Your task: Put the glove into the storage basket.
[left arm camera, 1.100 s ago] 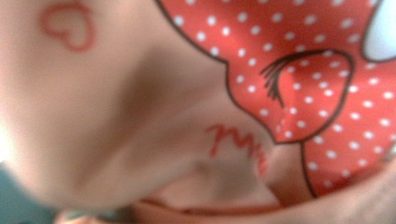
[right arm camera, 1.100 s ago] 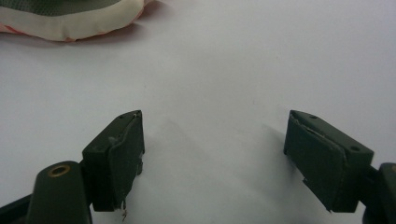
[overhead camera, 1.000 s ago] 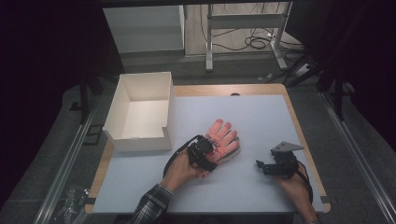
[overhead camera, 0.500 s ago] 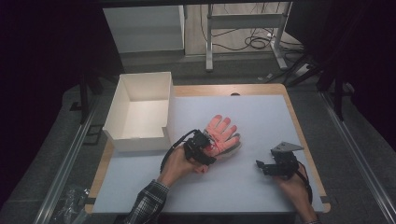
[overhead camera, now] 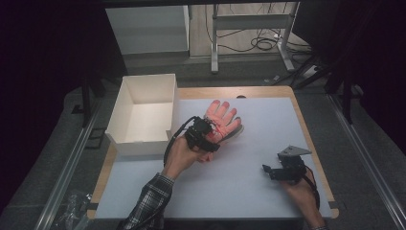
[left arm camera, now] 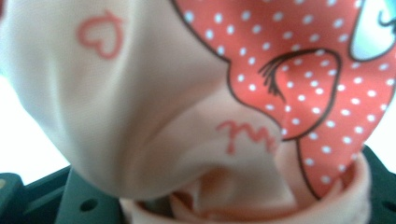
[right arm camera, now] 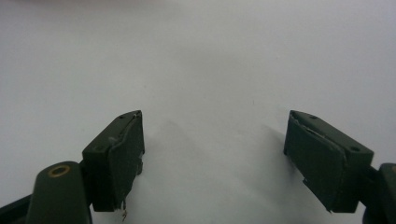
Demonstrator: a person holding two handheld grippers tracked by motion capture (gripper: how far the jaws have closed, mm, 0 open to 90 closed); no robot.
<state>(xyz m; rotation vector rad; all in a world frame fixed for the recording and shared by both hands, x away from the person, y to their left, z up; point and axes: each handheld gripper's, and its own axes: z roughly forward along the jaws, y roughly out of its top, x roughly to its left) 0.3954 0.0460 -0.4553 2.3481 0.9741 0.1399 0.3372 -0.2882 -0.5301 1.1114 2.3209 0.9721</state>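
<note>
The left gripper (overhead camera: 207, 135) is clamped on the cuff of a pink glove (overhead camera: 222, 120), lifting that end off the table (overhead camera: 268, 120) — likely bound for the white box (overhead camera: 143, 112) just beside it. The right gripper (overhead camera: 280, 171) rests apart with jaws spread, empty — out of the way.

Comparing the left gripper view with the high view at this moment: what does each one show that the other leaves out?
Left gripper view: the printed detail on the peach fabric glove, with its red polka-dot patch, heart outline and bunched cuff between the jaws. High view: the open white cardboard box, the white table top, the left gripper shut on the glove, and the right gripper, open. Both: the glove itself.
</note>
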